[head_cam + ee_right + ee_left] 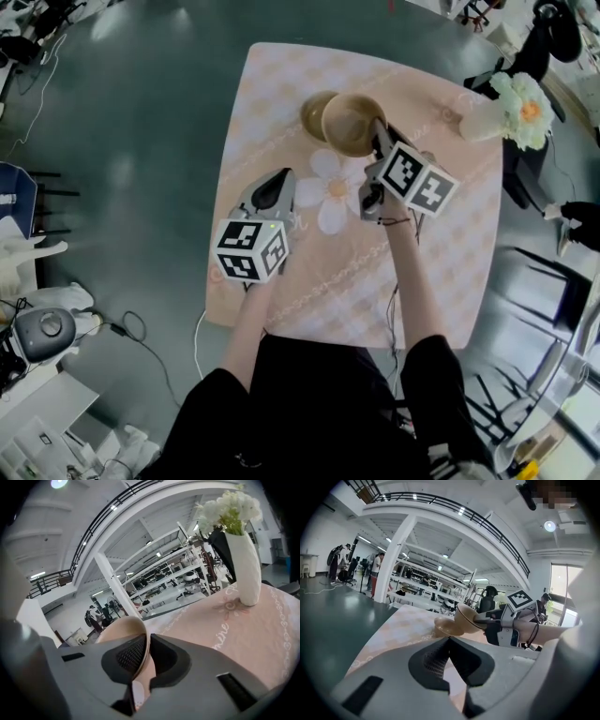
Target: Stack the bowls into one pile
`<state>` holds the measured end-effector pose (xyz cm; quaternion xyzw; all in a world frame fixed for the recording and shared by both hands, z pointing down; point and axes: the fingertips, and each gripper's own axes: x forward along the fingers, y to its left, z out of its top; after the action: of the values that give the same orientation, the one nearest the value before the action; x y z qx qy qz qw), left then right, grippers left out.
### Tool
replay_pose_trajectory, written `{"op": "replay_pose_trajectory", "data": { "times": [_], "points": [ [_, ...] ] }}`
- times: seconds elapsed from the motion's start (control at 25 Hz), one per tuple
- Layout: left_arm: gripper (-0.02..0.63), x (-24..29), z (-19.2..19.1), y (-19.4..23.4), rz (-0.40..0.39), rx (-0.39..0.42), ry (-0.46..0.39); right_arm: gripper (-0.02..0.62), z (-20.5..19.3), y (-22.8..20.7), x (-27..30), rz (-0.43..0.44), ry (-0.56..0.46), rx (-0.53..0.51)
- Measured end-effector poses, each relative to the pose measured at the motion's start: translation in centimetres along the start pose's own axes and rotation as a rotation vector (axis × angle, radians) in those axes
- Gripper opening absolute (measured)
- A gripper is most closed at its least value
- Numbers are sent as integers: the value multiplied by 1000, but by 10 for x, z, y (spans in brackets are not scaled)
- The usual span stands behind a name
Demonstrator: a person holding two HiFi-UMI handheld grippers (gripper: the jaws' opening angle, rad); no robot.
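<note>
Right gripper (379, 139): fingers pinch rim of raised bowl (349, 124) | second bowl (311, 112): on counter (281, 75), just left, partly beneath it | left gripper (283, 178): fingers pressed together, empty, farther away

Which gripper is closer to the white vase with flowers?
Right. The right gripper, holding a bowl by its rim, is over toward the vase; the left gripper hangs farther off, at the left of the table.
</note>
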<state>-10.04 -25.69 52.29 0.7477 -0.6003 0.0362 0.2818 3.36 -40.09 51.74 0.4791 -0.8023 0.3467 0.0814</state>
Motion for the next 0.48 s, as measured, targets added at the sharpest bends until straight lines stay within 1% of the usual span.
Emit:
{"op": "replay_pose_trajectory", "data": {
  "times": [0.12, 0.32, 0.48],
  "points": [
    [-3, 2, -1, 7, 5, -7, 0, 14, -2, 8, 13, 6, 7, -27],
    [-3, 4, -2, 17, 14, -22, 2, 15, -9, 18, 32, 5, 22, -41],
    [-3, 7, 0, 22, 16, -28, 3, 15, -11, 22, 44, -4, 36, -81]
  ]
}}
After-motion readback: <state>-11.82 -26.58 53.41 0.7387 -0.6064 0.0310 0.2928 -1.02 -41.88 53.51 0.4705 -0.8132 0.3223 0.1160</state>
